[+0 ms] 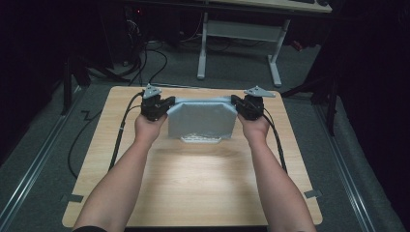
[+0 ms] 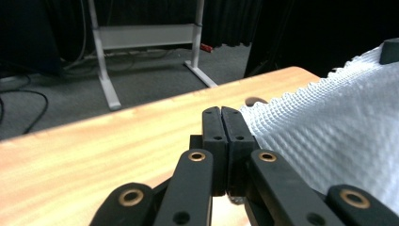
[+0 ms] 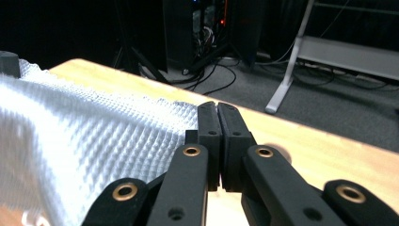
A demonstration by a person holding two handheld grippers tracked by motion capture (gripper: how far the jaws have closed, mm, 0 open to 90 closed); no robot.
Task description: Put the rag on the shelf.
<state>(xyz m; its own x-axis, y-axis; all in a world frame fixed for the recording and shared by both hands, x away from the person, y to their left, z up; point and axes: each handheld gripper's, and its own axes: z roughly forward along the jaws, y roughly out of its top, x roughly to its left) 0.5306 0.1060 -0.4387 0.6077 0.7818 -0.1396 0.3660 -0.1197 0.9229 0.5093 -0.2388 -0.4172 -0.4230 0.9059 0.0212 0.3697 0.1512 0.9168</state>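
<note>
While both gripper views show clamped waffle cloth, its lifted span hangs overhead.

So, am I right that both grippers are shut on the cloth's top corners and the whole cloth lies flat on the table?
Not quite. The left gripper and right gripper do pinch the white cloth at its corners, but the high view shows it hanging upright, its bottom edge bunched on the table.
</note>
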